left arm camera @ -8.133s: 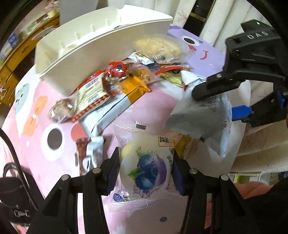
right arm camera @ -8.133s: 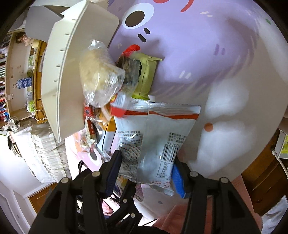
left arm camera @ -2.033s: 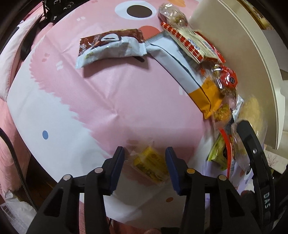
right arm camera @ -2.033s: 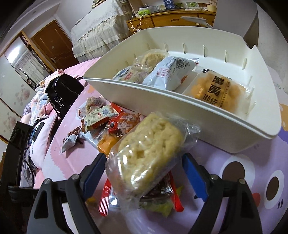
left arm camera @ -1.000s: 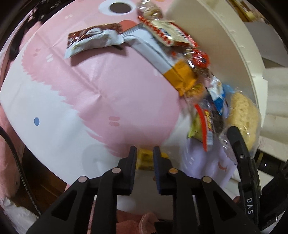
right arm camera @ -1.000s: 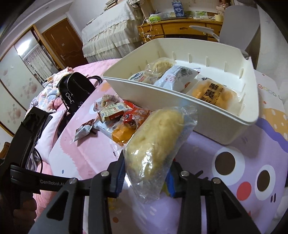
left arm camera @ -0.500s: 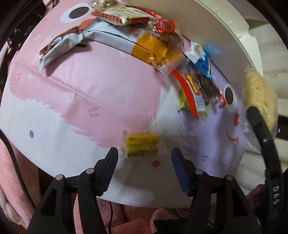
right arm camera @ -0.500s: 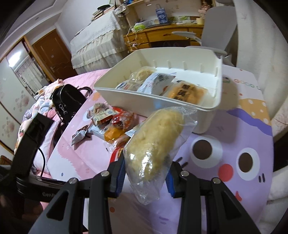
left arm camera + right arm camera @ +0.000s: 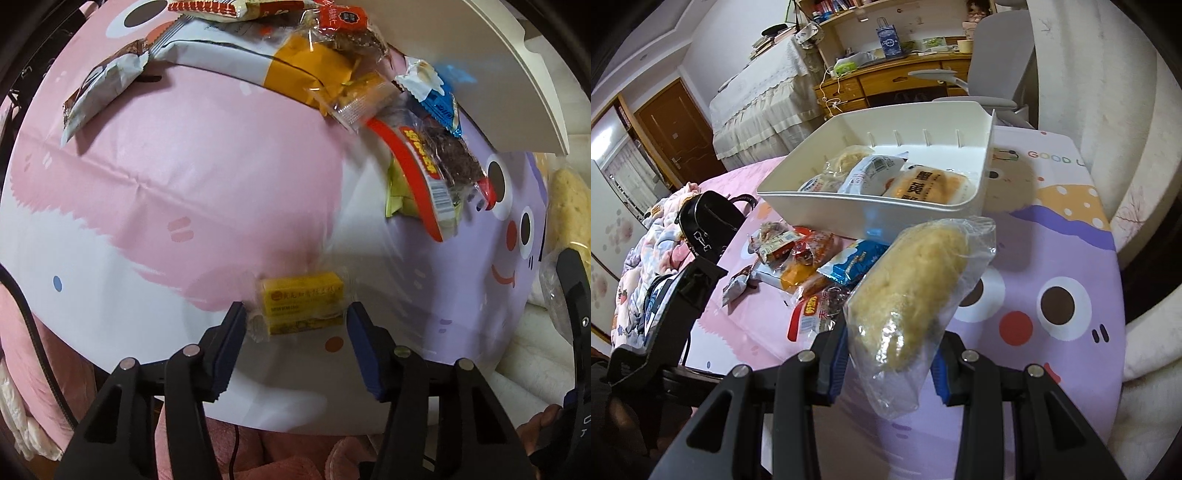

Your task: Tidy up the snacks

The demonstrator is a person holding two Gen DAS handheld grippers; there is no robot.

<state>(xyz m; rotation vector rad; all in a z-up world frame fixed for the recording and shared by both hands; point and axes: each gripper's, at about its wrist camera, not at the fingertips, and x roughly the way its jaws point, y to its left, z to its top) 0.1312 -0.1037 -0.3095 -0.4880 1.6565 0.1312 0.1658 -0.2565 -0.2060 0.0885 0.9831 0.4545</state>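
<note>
The tablecloth [image 9: 1071, 206] reads "GOOD"; snack labels are too blurred.

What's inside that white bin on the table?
The bin holds three wrapped snacks: an orange-brown cake pack, a white packet and a clear bag of pale pastry. The near wall hides whatever lies beneath them.

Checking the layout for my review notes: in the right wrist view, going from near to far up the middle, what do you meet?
Right gripper → clear bag of pale puffed snack held between its fingers → blue-and-white packet on the cloth → white bin → orange-labelled pack inside it → wooden desk.
</note>
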